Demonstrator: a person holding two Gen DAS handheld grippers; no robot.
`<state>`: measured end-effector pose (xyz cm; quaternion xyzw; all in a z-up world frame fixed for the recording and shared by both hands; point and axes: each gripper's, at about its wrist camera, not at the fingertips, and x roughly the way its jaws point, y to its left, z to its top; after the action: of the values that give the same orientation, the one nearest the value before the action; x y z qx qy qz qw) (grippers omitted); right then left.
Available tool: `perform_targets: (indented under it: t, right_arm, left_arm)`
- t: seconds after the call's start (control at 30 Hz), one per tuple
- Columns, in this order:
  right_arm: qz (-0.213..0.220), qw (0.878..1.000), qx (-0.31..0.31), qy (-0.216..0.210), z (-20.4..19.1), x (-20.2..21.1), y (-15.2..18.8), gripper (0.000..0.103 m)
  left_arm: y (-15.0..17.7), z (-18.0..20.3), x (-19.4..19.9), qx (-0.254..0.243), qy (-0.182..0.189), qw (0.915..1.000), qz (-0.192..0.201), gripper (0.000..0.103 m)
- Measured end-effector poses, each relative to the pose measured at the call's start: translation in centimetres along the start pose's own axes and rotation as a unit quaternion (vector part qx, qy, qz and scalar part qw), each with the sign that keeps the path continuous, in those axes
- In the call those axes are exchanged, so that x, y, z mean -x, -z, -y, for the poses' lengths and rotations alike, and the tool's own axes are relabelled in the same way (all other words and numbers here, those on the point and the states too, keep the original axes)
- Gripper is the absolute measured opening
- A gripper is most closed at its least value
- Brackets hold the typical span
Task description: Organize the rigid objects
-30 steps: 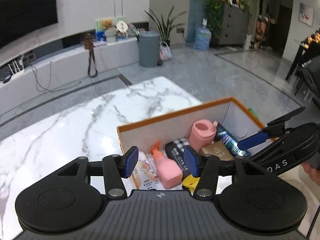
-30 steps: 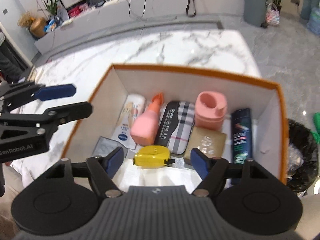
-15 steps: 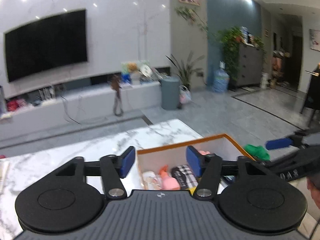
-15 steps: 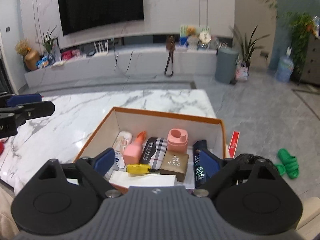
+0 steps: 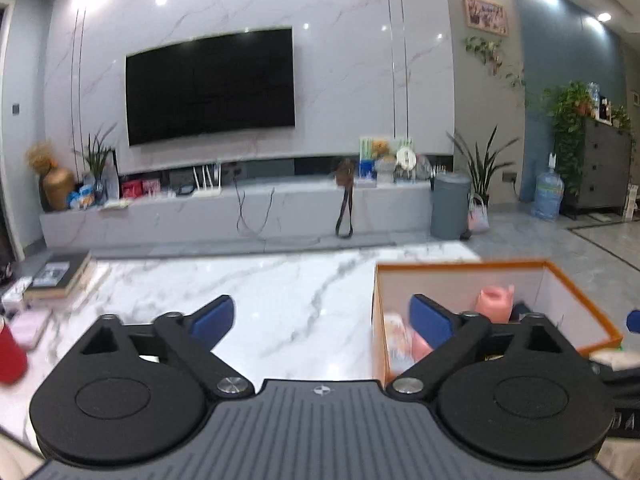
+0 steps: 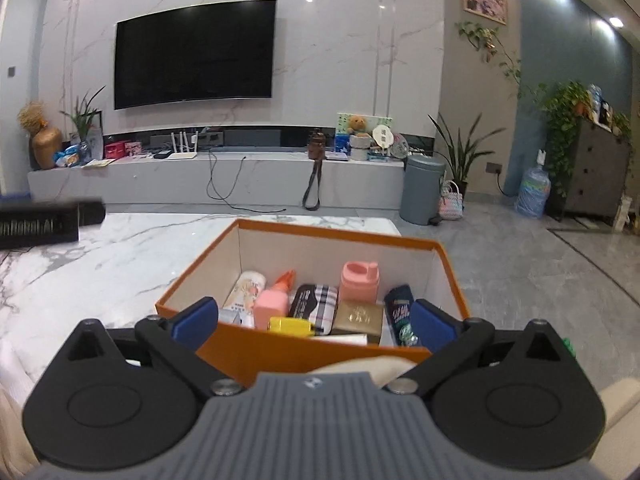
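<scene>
While my left gripper (image 5: pixel 322 318) and right gripper (image 6: pixel 314 320) are both opening with nothing between them, the packed box (image 6: pixel 320 354) sits on the table (image 6: pixel 100 256).

Both wrist cams sit low over the marble table (image 5: pixel 288 292), tilted slightly down and facing the TV wall (image 6: pixel 192 52). Left cam is further left: the orange box (image 5: pixel 576 292) fills its lower right, close in, with books (image 5: pixel 60 276) at the left table edge. Right cam looks straight into the same box (image 6: pixel 248 344) from just behind its near wall; shared: box, table, TV (image 5: pixel 208 84), console, grey bin (image 6: pixel 422 188).
</scene>
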<state>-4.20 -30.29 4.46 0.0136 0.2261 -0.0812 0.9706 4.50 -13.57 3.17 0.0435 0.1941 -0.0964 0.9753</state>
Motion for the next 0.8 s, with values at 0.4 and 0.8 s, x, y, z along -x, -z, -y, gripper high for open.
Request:
perform_targets:
  t: [0.4,0.8]
  right_arm:
    - [-0.020,0.999,-0.039,-0.008,0.4,-2.0,2.1,0.100]
    - [-0.023,1.000,-0.013,0.006,-0.8,-2.3,2.4,0.100]
  left_arm:
    - [4.1,-0.9,0.1,0.000,-0.023,0.9981,-0.058,0.103]
    - [4.9,-1.6,0.4,0.008,-0.019,0.9975,-0.067,0.103]
